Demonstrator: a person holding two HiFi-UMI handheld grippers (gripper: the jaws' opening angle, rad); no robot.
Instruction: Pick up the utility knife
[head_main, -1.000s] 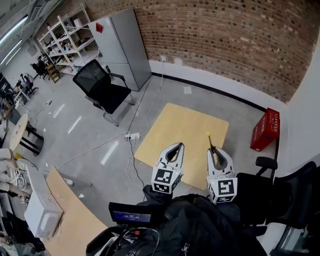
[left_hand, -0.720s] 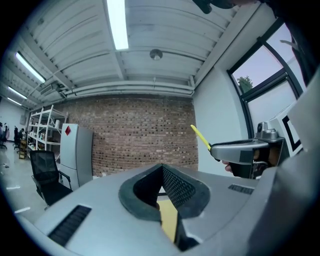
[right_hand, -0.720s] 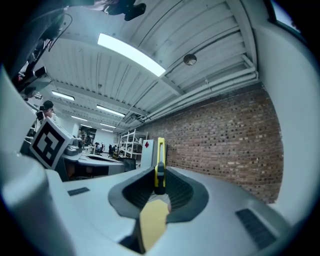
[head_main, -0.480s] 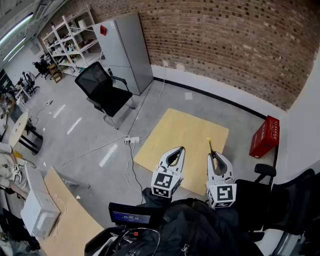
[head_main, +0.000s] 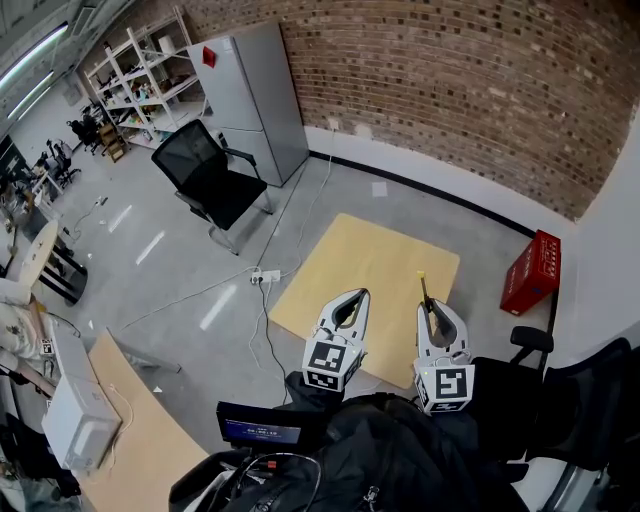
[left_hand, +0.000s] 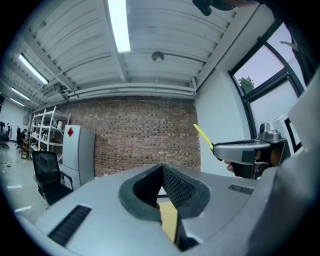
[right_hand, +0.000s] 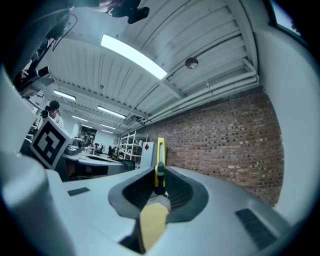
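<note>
The utility knife, yellow and black, sticks out forward from my right gripper, which is shut on it. In the right gripper view the knife stands upright between the dark pads, its yellow end above the jaws. My left gripper is held beside it at the same height, shut with nothing in it. From the left gripper view the jaws meet at the tip of that left gripper, and the right gripper shows at the right with the knife's yellow tip. Both are raised in the air above the floor.
A light wooden tabletop lies below the grippers. Right of it stands a red crate. A black office chair and a grey cabinet stand at the far left, a power strip with cables lies on the floor, and a wooden board sits near left.
Both grippers stay close together with the knife still held. The head view has shifted only slightly.
</note>
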